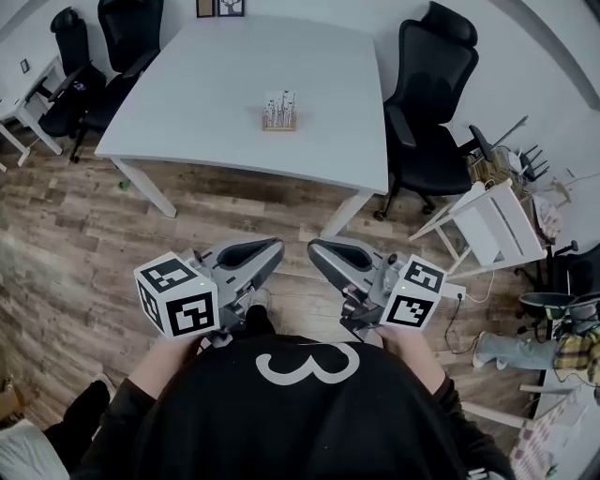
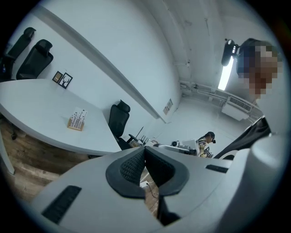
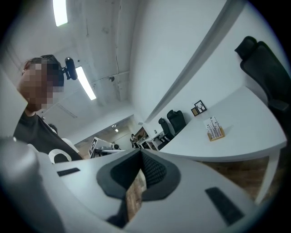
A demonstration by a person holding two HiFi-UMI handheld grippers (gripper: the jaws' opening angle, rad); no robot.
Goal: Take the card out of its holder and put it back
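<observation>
Head view shows left gripper point(image 1: 272, 247) and right gripper point(image 1: 317, 247) clamped empty; card point(image 1: 280, 105) in holder point(image 1: 278, 126) bears unreadable print.

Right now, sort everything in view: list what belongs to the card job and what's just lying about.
Job:
- card
- wooden holder
- left gripper, shut, empty
- right gripper, shut, empty

Lying about:
- black office chairs
- picture frames

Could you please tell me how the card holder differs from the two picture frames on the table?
The card holder is light wood with a white card standing in it; the picture frames are dark-edged. The card holder stands alone near the middle of the table; the picture frames sit side by side at its far edge. Both stand upright.
</observation>
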